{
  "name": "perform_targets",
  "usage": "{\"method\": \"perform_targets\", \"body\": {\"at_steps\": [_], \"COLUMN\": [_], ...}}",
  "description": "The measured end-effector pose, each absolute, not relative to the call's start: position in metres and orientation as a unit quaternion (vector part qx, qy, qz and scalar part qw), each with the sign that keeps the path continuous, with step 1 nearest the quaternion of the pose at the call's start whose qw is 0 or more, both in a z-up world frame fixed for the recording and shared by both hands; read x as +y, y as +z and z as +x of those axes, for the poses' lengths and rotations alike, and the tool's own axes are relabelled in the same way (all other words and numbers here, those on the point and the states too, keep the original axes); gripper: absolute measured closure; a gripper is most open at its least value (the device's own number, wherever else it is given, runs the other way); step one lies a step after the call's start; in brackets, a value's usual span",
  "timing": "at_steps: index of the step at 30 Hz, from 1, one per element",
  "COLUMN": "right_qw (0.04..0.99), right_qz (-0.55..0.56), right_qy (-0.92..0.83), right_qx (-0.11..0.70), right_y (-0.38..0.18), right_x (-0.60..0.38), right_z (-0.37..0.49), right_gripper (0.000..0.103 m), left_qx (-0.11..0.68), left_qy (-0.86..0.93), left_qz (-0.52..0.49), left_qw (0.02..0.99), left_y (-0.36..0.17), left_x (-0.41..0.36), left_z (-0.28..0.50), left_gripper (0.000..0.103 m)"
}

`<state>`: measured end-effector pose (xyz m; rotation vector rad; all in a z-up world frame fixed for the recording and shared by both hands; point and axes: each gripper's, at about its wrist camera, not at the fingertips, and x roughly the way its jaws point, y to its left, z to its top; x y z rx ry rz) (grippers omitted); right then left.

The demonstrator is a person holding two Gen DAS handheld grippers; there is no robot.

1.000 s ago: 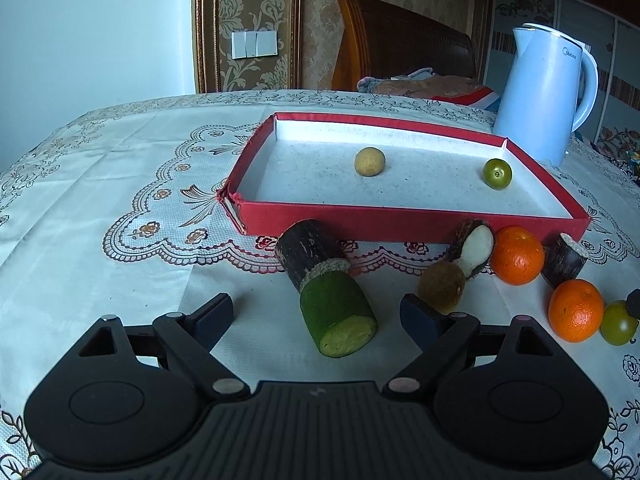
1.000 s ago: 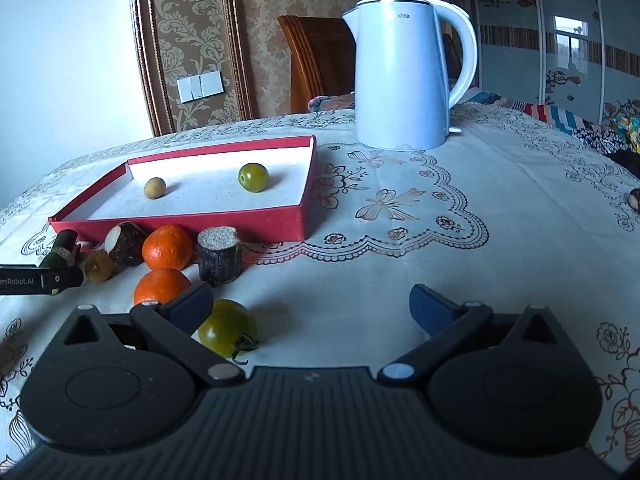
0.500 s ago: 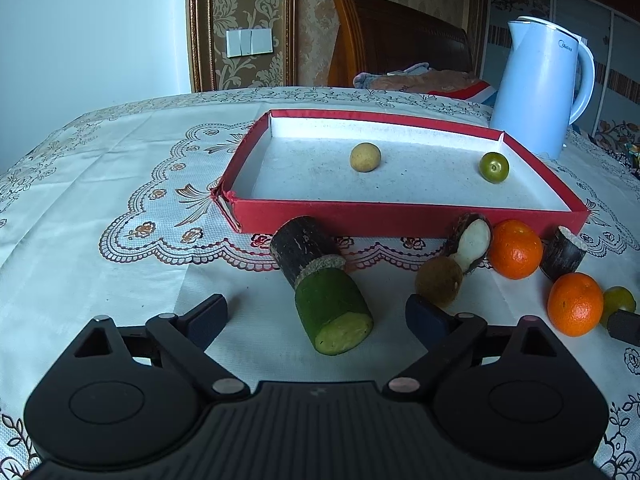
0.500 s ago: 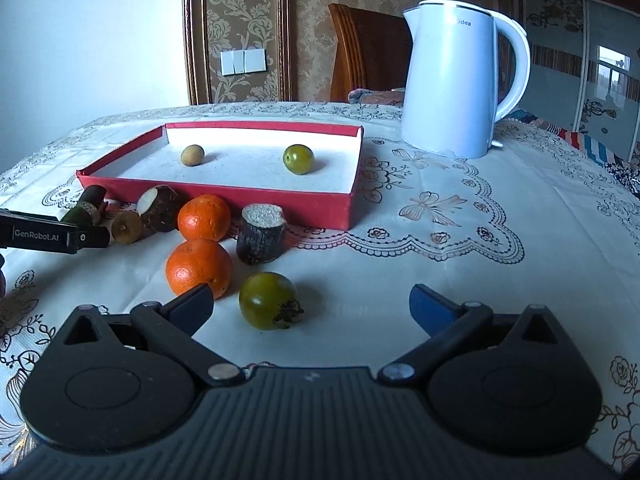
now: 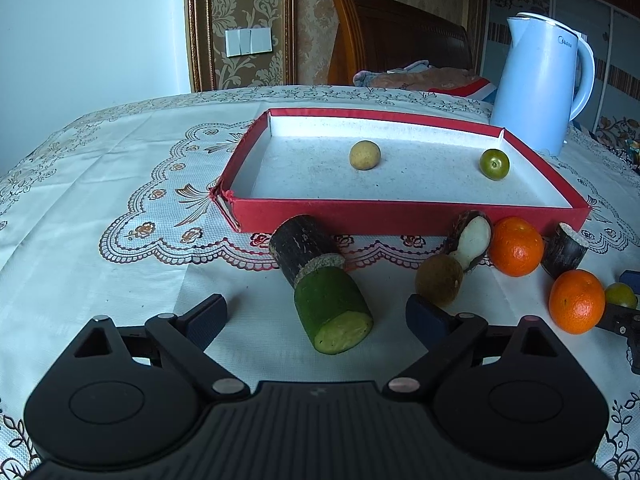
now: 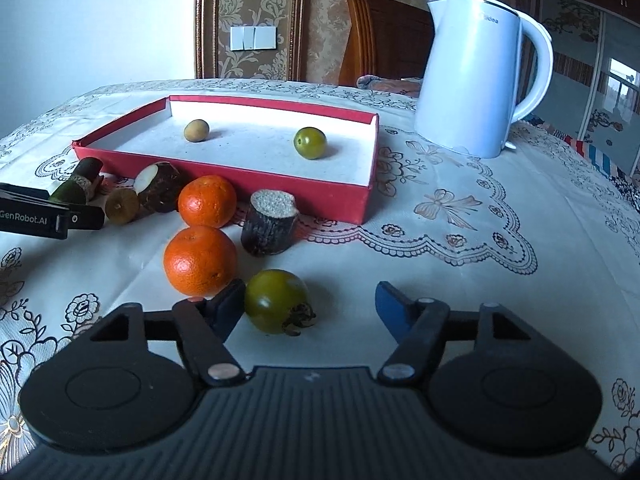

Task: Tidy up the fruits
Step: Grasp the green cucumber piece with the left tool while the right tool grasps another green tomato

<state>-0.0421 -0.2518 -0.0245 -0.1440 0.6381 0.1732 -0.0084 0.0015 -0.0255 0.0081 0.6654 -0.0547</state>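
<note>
Right claw [image 6: 310, 304], spread wide and empty, flanks the green fruit [image 6: 277, 300], which looks smooth, round, firm and roll-prone, best pinched gently across its middle.

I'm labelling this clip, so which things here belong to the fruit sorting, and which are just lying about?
Part of the job:
red tray
two oranges
green fruit between the open right gripper's fingers
sugarcane pieces
brown fruit

Lying about:
white kettle
tablecloth
</note>
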Motion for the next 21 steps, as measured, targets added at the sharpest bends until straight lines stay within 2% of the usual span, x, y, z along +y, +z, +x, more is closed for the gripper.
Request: {"method": "perform_targets", "body": {"at_steps": [2,8,14,16,18,21], "right_qw": [0.943,0.943,0.944,0.944,0.944,0.944], "right_qz": [-0.079,-0.056,-0.049,-0.048,-0.045,-0.039], "right_qy": [0.090,0.103,0.098,0.096,0.097,0.096], "right_qx": [0.310,0.313,0.312,0.313,0.314,0.315], "right_y": [-0.024,-0.025,-0.025,-0.025,-0.025,-0.026], "right_x": [-0.249,-0.255,-0.257,-0.257,-0.259,-0.261], "right_z": [-0.042,-0.040,-0.040,-0.040,-0.039,-0.038], "right_gripper": [0.051,0.057,0.058,0.058,0.058,0.055], "left_qx": [0.327,0.324,0.314,0.312,0.313,0.310], "left_qy": [-0.027,-0.027,-0.029,-0.026,-0.022,-0.023], "left_qz": [0.004,0.000,-0.005,-0.007,-0.008,-0.006], "left_qw": [0.945,0.946,0.949,0.950,0.949,0.950], "left_y": [-0.026,-0.026,-0.024,-0.024,-0.024,-0.023], "left_x": [0.001,0.002,0.004,0.005,0.005,0.005], "left_z": [-0.008,-0.009,-0.012,-0.012,-0.011,-0.012], "left_gripper": [0.006,0.006,0.007,0.023,0.028,0.039]}}
